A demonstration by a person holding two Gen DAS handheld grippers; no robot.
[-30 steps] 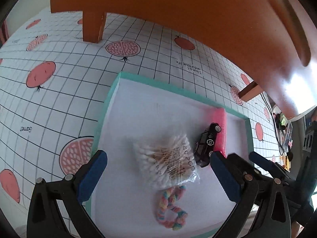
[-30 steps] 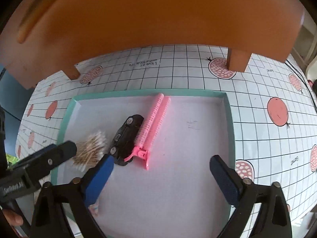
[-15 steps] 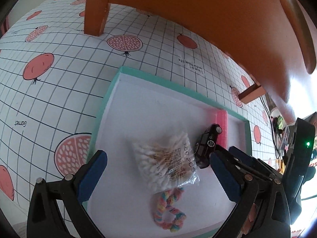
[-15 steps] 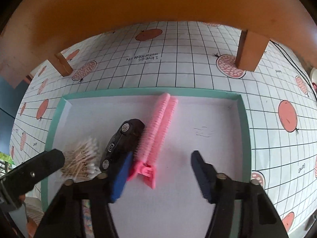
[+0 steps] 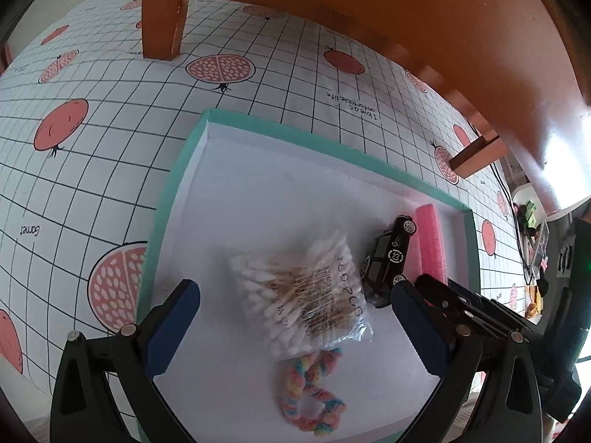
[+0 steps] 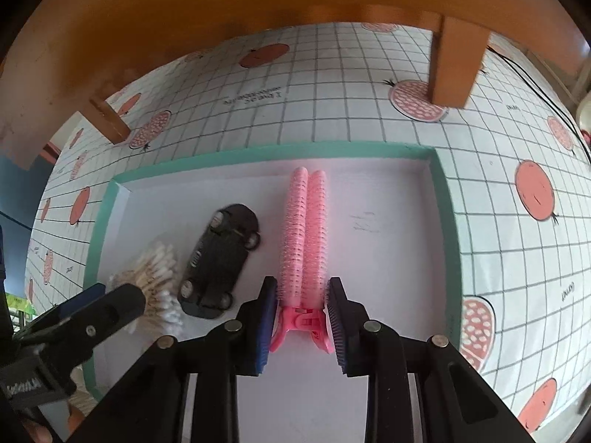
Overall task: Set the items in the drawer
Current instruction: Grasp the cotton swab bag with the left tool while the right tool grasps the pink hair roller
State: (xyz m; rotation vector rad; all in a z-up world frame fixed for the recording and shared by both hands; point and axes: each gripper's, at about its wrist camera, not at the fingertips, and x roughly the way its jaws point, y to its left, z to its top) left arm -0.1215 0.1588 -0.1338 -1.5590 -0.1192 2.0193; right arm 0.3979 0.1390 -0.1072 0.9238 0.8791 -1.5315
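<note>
Clip (image 6: 303, 236), pink with two bristled rollers side by side, lay in the tray (image 6: 448, 199) with its far end close to the back rim. The right gripper (image 6: 302, 319) had its pads touching the clip's near end on both sides, closed on it. White floor lay bare to the clip's right. A car (image 6: 218, 260) sat just left. The left gripper (image 5: 295, 326) hung wide open over swabs (image 5: 301, 301) and a scrunchie (image 5: 312, 395).
</note>
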